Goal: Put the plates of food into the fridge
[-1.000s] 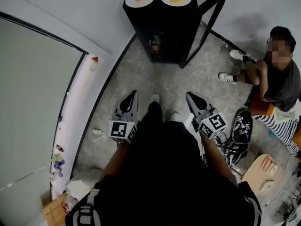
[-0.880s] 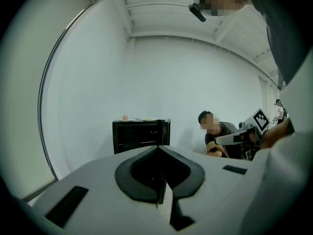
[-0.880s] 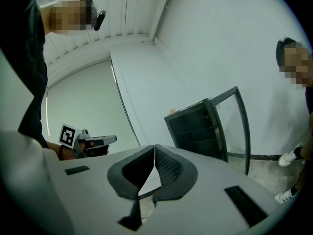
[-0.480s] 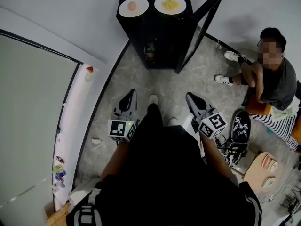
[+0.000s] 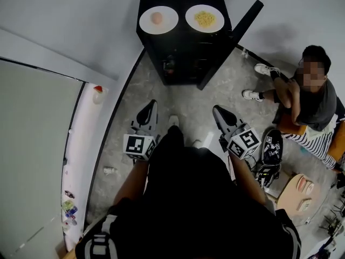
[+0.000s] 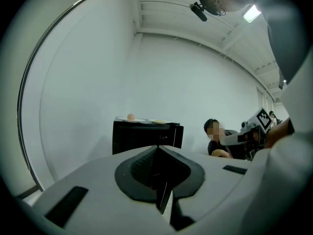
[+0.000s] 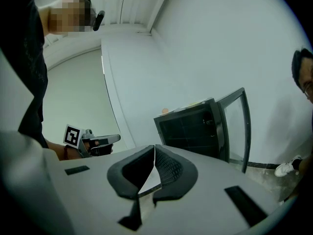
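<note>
Just ahead of me, my left gripper point(image 5: 151, 106) at 11 o'clock and right gripper point(image 5: 217, 111) at 1 o'clock both have their fingers pressed together, empty. Farther off at 12 o'clock stands the fridge point(image 5: 183, 58), its door point(image 5: 236, 36) open. On its top sit the plate with a pinkish lump point(image 5: 158, 19) and the plate of yellow food point(image 5: 205, 19).

Black fridge point(image 5: 183, 53). On top, a white left plate point(image 5: 168, 24) with pale orange food and a white right plate point(image 5: 190, 16) with yellow food. Mottled grey floor point(image 5: 188, 104). Grey left gripper point(image 5: 151, 103) and right gripper point(image 5: 216, 110), each bearing black-and-white square markers.
</note>
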A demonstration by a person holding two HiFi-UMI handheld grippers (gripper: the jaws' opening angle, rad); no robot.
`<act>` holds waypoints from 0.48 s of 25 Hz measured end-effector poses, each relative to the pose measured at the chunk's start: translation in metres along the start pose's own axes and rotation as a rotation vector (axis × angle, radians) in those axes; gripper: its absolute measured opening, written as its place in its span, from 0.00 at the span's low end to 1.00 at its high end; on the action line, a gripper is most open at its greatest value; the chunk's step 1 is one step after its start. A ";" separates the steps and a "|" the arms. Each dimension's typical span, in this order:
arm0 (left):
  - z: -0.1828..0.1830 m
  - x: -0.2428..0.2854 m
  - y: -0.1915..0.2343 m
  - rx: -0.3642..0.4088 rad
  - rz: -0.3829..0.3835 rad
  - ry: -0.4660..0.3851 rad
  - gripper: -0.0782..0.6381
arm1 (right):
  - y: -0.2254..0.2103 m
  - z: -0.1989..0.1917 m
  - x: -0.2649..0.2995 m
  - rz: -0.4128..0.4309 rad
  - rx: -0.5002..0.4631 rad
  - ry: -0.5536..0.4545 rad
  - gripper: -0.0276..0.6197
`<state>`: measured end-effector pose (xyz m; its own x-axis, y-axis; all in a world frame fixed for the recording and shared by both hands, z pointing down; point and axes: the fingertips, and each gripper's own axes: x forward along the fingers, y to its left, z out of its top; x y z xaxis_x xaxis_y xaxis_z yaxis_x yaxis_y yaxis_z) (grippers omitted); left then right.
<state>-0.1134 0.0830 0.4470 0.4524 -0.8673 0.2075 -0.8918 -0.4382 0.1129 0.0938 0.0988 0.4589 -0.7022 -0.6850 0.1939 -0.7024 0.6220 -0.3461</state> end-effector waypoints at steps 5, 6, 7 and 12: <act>0.002 0.024 0.035 -0.031 -0.039 0.001 0.14 | -0.001 0.009 0.040 -0.024 0.002 0.022 0.08; 0.002 0.027 0.043 -0.036 -0.046 0.003 0.14 | 0.001 0.011 0.047 -0.028 0.004 0.025 0.08; 0.002 0.030 0.050 -0.041 -0.052 0.005 0.14 | 0.002 0.012 0.055 -0.032 0.007 0.026 0.08; 0.003 0.047 0.076 -0.074 -0.086 0.007 0.14 | -0.003 0.016 0.080 -0.066 0.061 0.025 0.08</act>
<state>-0.1603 0.0081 0.4623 0.5279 -0.8253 0.2003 -0.8466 -0.4925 0.2019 0.0411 0.0359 0.4603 -0.6582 -0.7134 0.2405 -0.7391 0.5514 -0.3870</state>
